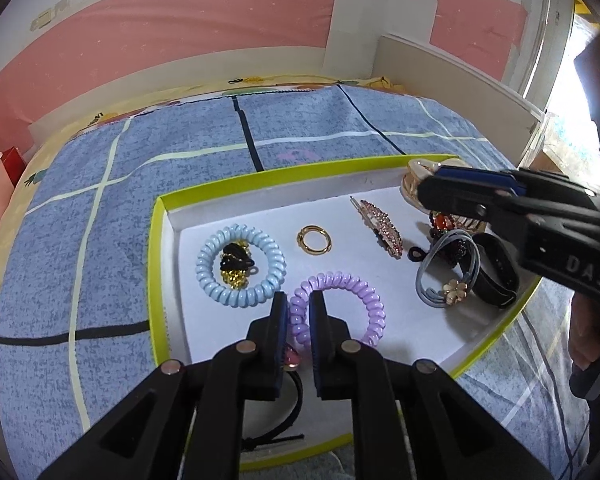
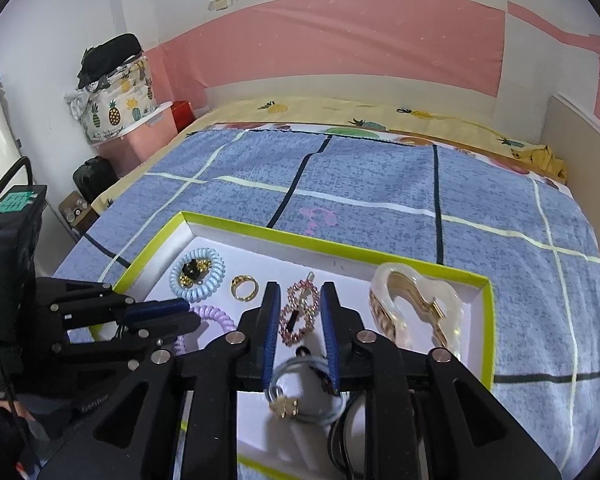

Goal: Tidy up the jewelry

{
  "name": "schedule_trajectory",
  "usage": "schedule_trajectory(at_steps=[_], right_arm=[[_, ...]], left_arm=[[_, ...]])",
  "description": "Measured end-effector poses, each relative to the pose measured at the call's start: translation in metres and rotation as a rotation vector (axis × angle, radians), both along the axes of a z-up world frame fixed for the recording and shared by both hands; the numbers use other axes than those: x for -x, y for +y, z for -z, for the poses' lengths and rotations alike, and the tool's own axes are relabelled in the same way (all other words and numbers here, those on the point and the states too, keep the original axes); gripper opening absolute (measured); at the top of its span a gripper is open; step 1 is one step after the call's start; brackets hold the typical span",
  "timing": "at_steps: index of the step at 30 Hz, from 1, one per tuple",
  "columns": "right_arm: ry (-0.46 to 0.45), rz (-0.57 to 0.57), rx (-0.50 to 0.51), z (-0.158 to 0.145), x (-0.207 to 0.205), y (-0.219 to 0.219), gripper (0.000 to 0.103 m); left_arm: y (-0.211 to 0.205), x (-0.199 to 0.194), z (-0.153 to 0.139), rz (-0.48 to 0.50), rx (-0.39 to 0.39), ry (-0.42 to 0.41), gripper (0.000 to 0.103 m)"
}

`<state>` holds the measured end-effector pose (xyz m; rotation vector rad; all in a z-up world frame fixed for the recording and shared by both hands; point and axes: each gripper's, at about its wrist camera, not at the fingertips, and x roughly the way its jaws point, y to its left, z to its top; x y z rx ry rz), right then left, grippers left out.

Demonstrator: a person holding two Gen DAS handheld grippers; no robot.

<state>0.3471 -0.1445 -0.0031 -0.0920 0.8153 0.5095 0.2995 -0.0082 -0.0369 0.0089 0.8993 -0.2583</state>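
Note:
A white tray with a lime-green rim [image 1: 156, 240] [image 2: 485, 320] lies on a blue checked blanket. It holds a light-blue coil tie [image 1: 240, 266] [image 2: 198, 274], a purple coil tie [image 1: 340, 308] [image 2: 216, 318], a gold ring [image 1: 314, 239] [image 2: 244, 287], a pink rhinestone clip [image 1: 382, 227] [image 2: 300, 314], a grey-blue tie with a gold flower [image 1: 446, 270] [image 2: 300, 392], a black band [image 1: 496, 270] and a cream heart claw clip [image 2: 416, 312]. My left gripper [image 1: 299, 304] is open astride the purple tie's near-left edge. My right gripper [image 2: 300, 292] is open above the rhinestone clip.
A black tie with a pink gem [image 1: 294, 376] lies under my left gripper. The blanket [image 1: 80, 240] covers a bed with a pineapple sheet [image 2: 340, 112]. A pink bin and pineapple bag [image 2: 120, 108] stand at its far left. A beige headboard [image 1: 460, 76] is on the right.

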Motion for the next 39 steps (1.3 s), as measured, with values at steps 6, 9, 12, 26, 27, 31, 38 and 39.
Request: schedule_trajectory(at_steps=[6,9,12,26,27,31,38,39], right_arm=[[-0.006,0.015,-0.020,-0.009,0.022,-0.015,0.033],[-0.015,0.029,-0.029,-0.016,0.039,-0.024,0.033],[-0.024,0.048,-0.045,-0.023,0.060,-0.033,0.033],[-0.059,0.089,-0.052,-0.033,0.174,-0.055,0.033],[-0.058,0.093,-0.049,-0.032,0.180,-0.055,0.033],[-0.065,0.111,-0.036,-0.030,0.207,-0.059,0.033],[-0.079,0.135,-0.028,-0.030,0.243,-0.062,0.034],[-0.083,0.136,-0.026,-0.029,0.247,-0.062,0.034]], left_arm=[[0.003,0.014,-0.009,-0.019,0.019,-0.015,0.026],[0.005,0.028,-0.017,-0.037,0.029,-0.028,0.026],[0.008,0.044,-0.025,-0.059,0.035,-0.048,0.027],[0.004,0.154,-0.046,-0.143,0.039,-0.121,0.029],[0.004,0.160,-0.047,-0.146,0.043,-0.125,0.029],[0.004,0.185,-0.049,-0.164,0.035,-0.140,0.029],[0.002,0.223,-0.049,-0.191,0.022,-0.169,0.029],[0.002,0.226,-0.048,-0.192,0.027,-0.168,0.029]])
